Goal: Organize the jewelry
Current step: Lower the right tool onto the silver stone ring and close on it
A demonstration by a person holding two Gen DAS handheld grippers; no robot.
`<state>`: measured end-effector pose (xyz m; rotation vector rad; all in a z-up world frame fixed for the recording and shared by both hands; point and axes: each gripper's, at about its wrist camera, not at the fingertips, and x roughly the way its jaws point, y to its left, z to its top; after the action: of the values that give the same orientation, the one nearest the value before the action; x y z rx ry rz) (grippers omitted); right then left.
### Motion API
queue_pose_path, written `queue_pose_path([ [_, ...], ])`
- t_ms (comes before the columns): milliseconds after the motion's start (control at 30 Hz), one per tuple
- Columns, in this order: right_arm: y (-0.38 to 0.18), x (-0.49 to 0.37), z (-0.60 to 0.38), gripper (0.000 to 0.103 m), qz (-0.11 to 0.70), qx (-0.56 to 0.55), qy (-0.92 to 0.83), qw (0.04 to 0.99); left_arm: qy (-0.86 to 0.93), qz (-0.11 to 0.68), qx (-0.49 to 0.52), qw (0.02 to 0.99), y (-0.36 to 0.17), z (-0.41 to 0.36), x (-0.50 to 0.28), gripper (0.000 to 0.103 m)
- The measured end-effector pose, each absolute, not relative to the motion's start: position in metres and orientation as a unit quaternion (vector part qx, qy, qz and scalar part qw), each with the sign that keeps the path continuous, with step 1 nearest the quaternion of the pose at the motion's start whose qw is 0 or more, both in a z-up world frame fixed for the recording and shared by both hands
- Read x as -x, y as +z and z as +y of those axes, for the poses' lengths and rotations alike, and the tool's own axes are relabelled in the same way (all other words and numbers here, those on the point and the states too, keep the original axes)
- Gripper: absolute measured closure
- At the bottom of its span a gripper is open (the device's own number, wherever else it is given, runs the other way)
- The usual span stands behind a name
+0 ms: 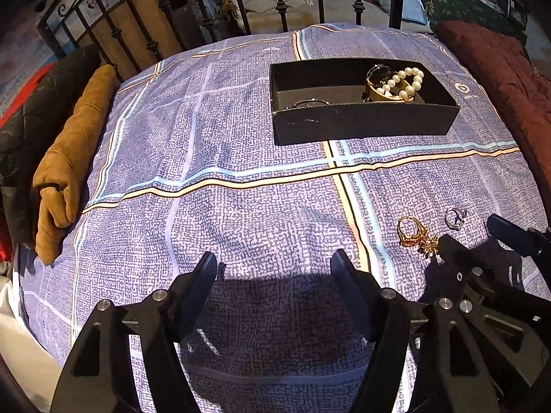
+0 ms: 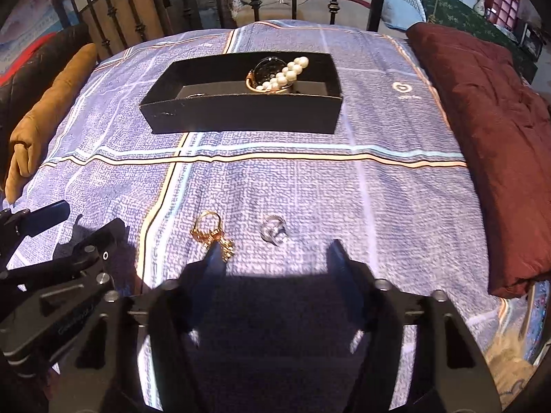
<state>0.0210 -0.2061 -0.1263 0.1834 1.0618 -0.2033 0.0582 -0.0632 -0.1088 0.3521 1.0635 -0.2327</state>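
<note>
The left gripper (image 1: 273, 268) hangs over bare bedspread with its jaws apart and nothing between them, and the right gripper (image 2: 272, 254) hovers low beside it, jaws likewise apart and empty, its left fingertip just at the edge of the gold pieces. Beneath both spreads the blue patterned bedspread (image 1: 206, 137), the largest thing here, soft and slightly rumpled, flanked by a maroon quilt (image 2: 489, 130) on the right and a rolled tan cloth (image 1: 72, 158) on the left. Farther back sits the black box (image 2: 241, 113), open-topped, already holding a pearl bracelet (image 2: 286, 72) draped over a gold-rimmed watch-like piece, with a thin bangle barely visible at its other end. Still loose on the cloth, well apart from the box, are a gold ring (image 2: 208, 227) with a small gold ornament (image 2: 227, 249) touching it, and near them a silver ring (image 2: 273, 230). My judgement is that the right gripper is about to take one of these. The risks come from size and surface: the rings are tiny against broad pads, so a closing jaw may pinch bedspread instead, push a ring into a fold, or flick it aside. The gold ring and ornament may be tangled, so lifting one could drag or drop the other on the way to the box.
</note>
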Motion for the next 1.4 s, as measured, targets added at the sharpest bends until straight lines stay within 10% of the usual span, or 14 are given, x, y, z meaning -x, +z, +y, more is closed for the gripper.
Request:
queue_pose_path([
  [233,-0.128,-0.037,-0.212,0.047,0.505,-0.085,-0.097,0.853,-0.109,0.506,-0.163,0.840,-0.117,-0.075,-0.070,0.036],
  [333,-0.131,-0.036,-0.213,0.075,0.513,-0.084,-0.091,0.850,-0.114,0.517,-0.163,0.832,-0.127,-0.080,-0.072,0.045],
  [700,-0.125,-0.028,-0.219,0.087,0.504,-0.093,-0.077,0.855,-0.144,0.510,-0.144,0.836,-0.121,-0.101,-0.072,0.049],
  [967,-0.122,-0.020,-0.233,0.081,0.510,-0.091,-0.084,0.851,-0.141,0.510,-0.170,0.831,-0.135,-0.129,-0.072,0.066],
  [1100,-0.122,-0.015,-0.246,0.078,0.509,-0.106,-0.092,0.849,-0.148,0.498,-0.191,0.833,-0.138,-0.142,-0.069,0.100],
  [1400,-0.119,-0.018,-0.235,0.045,0.504,-0.103,-0.069,0.855,-0.161,0.490,-0.154,0.843,-0.115,-0.112,-0.071,0.103],
])
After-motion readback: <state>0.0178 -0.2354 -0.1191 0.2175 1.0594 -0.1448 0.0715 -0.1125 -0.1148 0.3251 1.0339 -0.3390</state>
